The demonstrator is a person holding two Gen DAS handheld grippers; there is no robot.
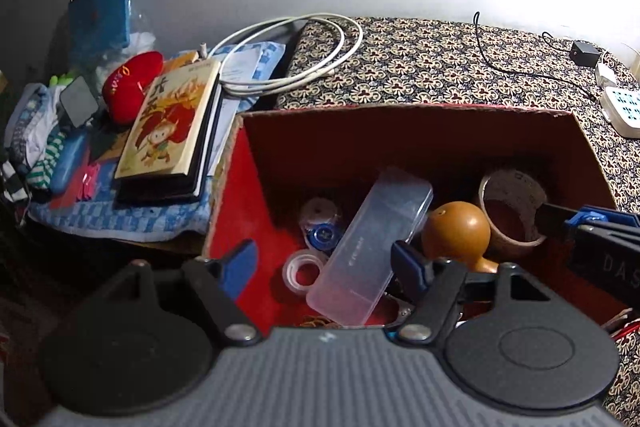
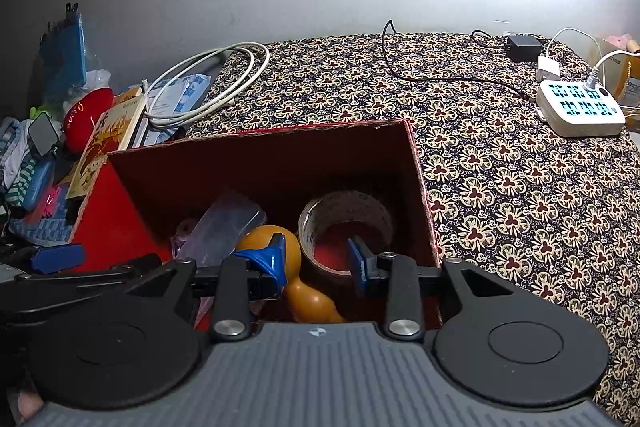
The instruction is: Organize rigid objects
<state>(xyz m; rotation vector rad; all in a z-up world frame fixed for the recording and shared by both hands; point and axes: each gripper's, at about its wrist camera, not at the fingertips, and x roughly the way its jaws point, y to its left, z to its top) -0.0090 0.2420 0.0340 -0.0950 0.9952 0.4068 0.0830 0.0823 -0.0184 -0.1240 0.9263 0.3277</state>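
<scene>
My left hand-held gripper (image 1: 324, 265) hangs released over the open red cardboard box (image 1: 400, 115), which sits at the left edge of the counter (image 2: 520, 187) covered in a dark floral cloth. Its blue-padded fingers (image 1: 240, 267) are spread wide and grasp nothing. Beneath them a clear oblong plastic case (image 1: 372, 243) leans diagonally inside the box.

My right hand-held gripper (image 2: 316, 259) reaches into the right half of the box, one finger inside the big brown packing-tape roll (image 2: 344, 203) and the other outside its near wall. I cannot tell whether the pads are pressing on it.

An orange gourd-shaped wooden object (image 1: 456, 231) lies between the case and the tape roll. A small clear tape roll (image 1: 304, 267) and a round blue-centred object (image 1: 324, 233) rest on the box floor to the left of the case.

A coiled white cable (image 1: 288, 55) lies at the counter's far left corner, and a white power strip (image 2: 580, 107) near its far right corner. Off the left edge, an illustrated yellow book (image 1: 172, 123) tops a pile on a blue checked cloth (image 1: 120, 223).
</scene>
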